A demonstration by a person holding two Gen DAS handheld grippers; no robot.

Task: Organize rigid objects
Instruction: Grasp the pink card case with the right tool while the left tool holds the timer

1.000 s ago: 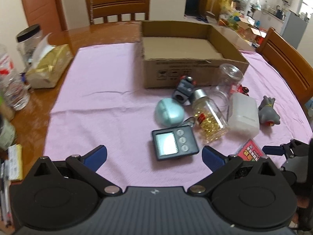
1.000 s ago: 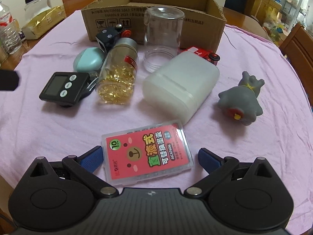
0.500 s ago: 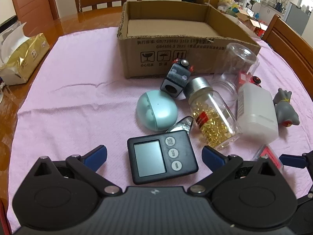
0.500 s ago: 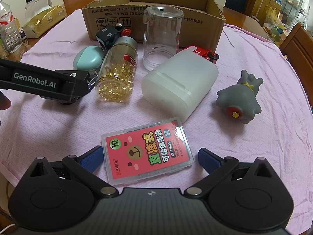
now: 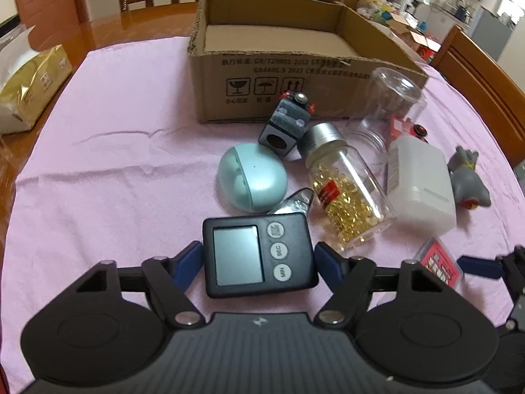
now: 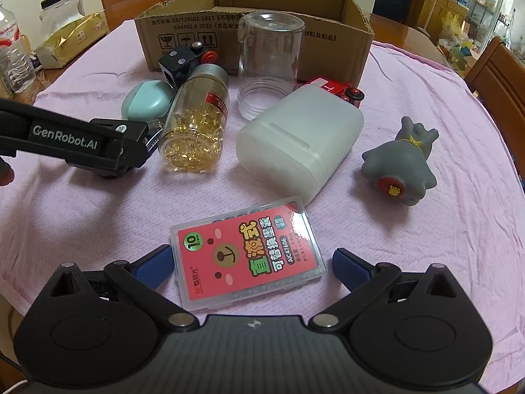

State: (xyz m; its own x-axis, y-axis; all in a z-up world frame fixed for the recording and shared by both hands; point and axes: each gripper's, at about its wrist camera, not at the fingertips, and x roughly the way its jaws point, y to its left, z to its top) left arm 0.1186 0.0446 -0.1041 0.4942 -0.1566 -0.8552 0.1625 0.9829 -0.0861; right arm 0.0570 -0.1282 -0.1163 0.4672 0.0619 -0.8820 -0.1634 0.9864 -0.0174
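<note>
A black digital timer [image 5: 259, 256] lies on the pink cloth between the fingers of my left gripper [image 5: 259, 254]. Its jaws are closing and the blue pads [image 5: 192, 257] touch the timer's two sides. My right gripper [image 6: 252, 266] stands open around a pink card case [image 6: 246, 252], with a gap on each side. Behind these lie a teal round case [image 5: 252, 177], a bottle of golden capsules [image 5: 344, 193], a white plastic box [image 6: 298, 141], a clear jar [image 6: 269, 65], a grey toy [image 6: 403, 161] and a black cube toy [image 5: 285, 124]. The open cardboard box [image 5: 279, 98] stands behind them.
A gold tissue pack [image 5: 29, 92] sits at the left off the cloth, with a water bottle [image 6: 13, 55] and a black-lidded jar [image 6: 62, 6] near it. Wooden chairs [image 5: 485, 75] stand around the table. A red toy car [image 6: 334, 87] lies behind the white box.
My left gripper came down and forward over the timer, then its jaws narrowed from wide open onto the timer's sides. The right gripper and the card case have not moved.
</note>
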